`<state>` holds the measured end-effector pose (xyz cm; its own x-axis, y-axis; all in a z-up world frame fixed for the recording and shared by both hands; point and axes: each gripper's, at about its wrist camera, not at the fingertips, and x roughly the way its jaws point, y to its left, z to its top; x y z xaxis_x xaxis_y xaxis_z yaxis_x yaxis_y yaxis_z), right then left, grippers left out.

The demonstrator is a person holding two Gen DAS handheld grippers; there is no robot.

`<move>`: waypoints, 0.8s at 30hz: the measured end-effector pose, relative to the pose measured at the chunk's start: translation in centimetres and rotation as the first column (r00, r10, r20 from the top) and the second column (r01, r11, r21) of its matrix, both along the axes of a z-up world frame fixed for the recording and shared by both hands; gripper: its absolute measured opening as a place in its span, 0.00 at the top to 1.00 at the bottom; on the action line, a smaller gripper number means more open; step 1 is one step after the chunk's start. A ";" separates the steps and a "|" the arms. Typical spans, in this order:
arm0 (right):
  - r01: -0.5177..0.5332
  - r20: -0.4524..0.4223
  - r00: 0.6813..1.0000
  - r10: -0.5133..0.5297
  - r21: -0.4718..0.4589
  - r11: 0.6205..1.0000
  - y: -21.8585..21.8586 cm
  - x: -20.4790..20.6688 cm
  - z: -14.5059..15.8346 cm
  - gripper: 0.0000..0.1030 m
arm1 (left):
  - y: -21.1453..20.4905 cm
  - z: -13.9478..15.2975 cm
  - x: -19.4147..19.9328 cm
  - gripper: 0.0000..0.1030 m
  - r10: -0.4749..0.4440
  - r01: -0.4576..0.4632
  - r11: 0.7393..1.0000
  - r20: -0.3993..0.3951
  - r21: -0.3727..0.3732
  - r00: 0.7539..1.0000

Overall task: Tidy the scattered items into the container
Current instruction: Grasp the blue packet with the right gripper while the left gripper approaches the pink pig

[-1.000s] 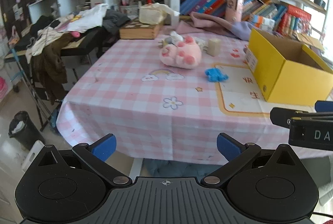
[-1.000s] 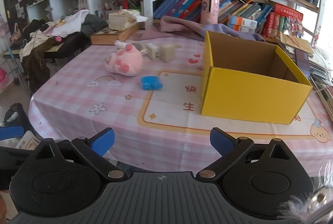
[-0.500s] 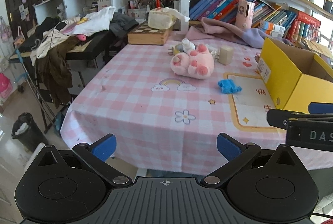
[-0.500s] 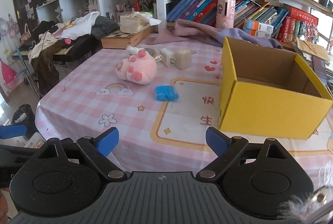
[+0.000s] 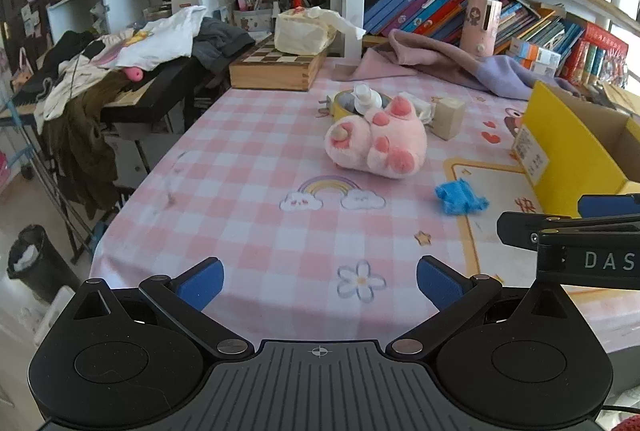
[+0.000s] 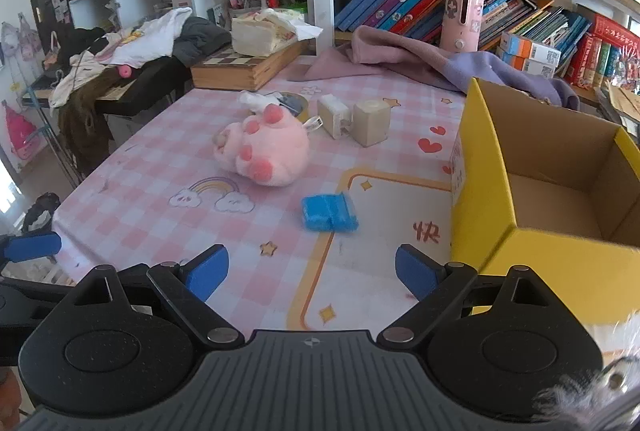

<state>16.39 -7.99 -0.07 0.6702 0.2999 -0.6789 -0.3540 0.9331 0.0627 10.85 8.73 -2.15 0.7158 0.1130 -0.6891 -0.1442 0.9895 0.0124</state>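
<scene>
Grippers first: our right gripper [image 6: 311,269] hangs over the near edge of the table [image 6: 152,167], jaws wide, nothing between the blue pads. Its jaws have just been closing a little, still on empty air. Our left gripper [image 5: 319,283] is likewise spread wide and empty, lined up on the flower print well short of any item.

We take the yellow box [image 6: 532,187] as landmark. Its open top shows bare cardboard floor, as far as we can see in; nothing tidied yet, by our reading.

Left of the box, nearest to it, lies the blue cloth [image 6: 329,212], flat on the tablecloth, just ahead of the right gripper. Further left and beyond sits the pink plush paw [image 6: 266,151]. Behind the plush, towards the shelves, stand the white charger [image 6: 334,115] and the cream block [image 6: 371,121], touching or nearly so. A tape roll [image 5: 346,101] and a small white bottle [image 5: 366,98] lie behind the plush.

We judge the whole job still ahead: every item is outside the box. The blue cloth looks the likeliest first pick.
</scene>
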 end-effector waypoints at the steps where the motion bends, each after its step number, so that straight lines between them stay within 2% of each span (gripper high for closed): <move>1: -0.001 -0.005 1.000 0.001 0.000 1.000 0.0 0.6 -0.2 0.12 | 0.0 -0.1 0.6 0.00 -0.001 0.001 1.000 -0.005 0.004 1.000; 8: -0.005 -0.041 0.999 0.005 -0.002 1.000 0.4 5.1 -1.1 0.15 | 0.4 -0.9 4.9 0.00 0.004 -0.004 1.000 -0.044 -0.006 0.999; 15: -0.001 -0.124 0.992 0.000 -0.006 1.000 0.9 9.5 -3.1 0.26 | 0.5 -1.8 8.2 0.00 -0.005 0.007 1.000 -0.090 0.021 0.996; 20: -0.041 -0.206 0.978 0.033 -0.038 0.998 2.4 11.8 -5.1 0.33 | 1.1 -1.9 9.4 0.00 0.003 0.000 0.999 -0.110 0.032 0.994; 22: -0.058 -0.226 0.973 0.045 -0.053 0.997 2.9 12.4 -5.7 0.36 | 1.3 -2.0 9.7 0.00 0.008 -0.005 0.999 -0.112 0.032 0.994; 24: -0.060 -0.231 0.972 0.041 -0.079 0.995 3.2 12.8 -6.2 0.54 | 1.5 -2.1 10.1 0.00 0.010 -0.007 1.000 -0.112 0.023 0.994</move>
<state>29.20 -4.80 -6.29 0.4794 0.2638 -0.8370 -0.3862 0.9199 0.0687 20.93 10.20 -4.22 0.6335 0.1354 -0.7618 -0.1494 0.9875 0.0513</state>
